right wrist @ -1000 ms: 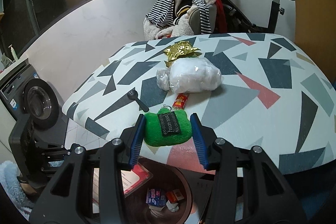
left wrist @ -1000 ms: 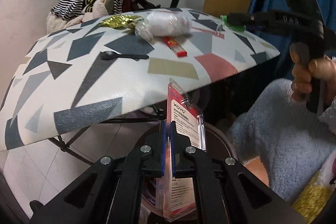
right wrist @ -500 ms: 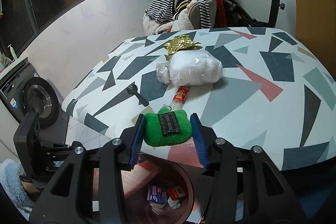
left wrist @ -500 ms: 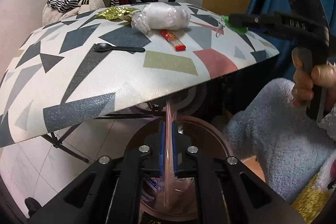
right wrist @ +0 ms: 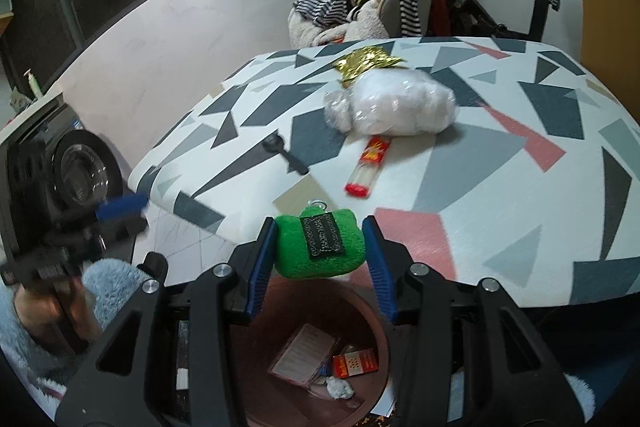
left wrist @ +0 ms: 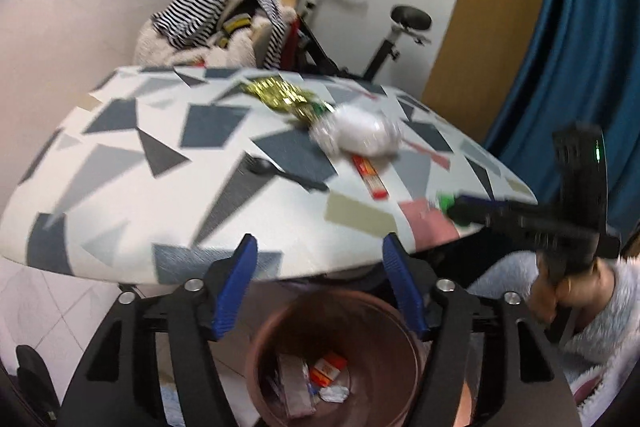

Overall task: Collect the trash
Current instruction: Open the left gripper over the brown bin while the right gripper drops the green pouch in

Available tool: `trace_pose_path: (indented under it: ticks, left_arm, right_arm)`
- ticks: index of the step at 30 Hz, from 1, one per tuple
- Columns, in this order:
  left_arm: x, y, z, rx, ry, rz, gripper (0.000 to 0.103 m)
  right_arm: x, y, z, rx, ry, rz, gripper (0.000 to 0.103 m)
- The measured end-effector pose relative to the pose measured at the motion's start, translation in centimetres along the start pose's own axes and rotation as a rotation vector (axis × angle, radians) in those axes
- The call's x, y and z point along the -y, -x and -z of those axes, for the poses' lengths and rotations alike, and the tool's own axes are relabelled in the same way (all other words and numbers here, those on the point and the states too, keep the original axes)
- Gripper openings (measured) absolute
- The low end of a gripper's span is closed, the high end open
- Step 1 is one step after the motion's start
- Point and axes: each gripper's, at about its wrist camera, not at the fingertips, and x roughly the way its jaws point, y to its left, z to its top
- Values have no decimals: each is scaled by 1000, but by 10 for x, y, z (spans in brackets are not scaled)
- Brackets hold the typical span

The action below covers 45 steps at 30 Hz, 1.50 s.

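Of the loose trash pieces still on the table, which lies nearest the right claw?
The red-capped tube, lying flat just beyond the right claw and its green plush. The black spoon, white bag and gold wrapper lie farther back.

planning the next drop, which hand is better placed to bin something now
Right. The right claw is shut on the green pouch directly above the brown bin; the left claw is open and empty.

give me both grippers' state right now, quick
Left gripper: open, holding nothing, above the trash bin.
Right gripper: shut on the green plush pouch.
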Motion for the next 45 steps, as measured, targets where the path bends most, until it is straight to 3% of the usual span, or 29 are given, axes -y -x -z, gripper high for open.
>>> trace_pose_path:
  ticks: [12,21,32,36,42,45]
  left_arm:
    - [-24,23,-9,65,50,-109,91]
    - [-23,17,6,53,-3,-175,95]
    - [-38,18,27,74,46,-173,95]
    - [-43,14,30,58,75,-185,95]
    - [-35,7,31,35,38,-194,95]
    - [-31,5,32,30,18,-196,95]
  right_arm:
    - [-41,-28,35,-126,101,-72,46]
    - [-53,-54,64,-221,112,-128,46]
    - [-51,-101,95,-402,117,13,46]
    - [-49,-107,100,-419,117,36,48]
    - [-41,-108,102,-426,106,75,49]
    - [-37,-110,101,-418,99,90,63]
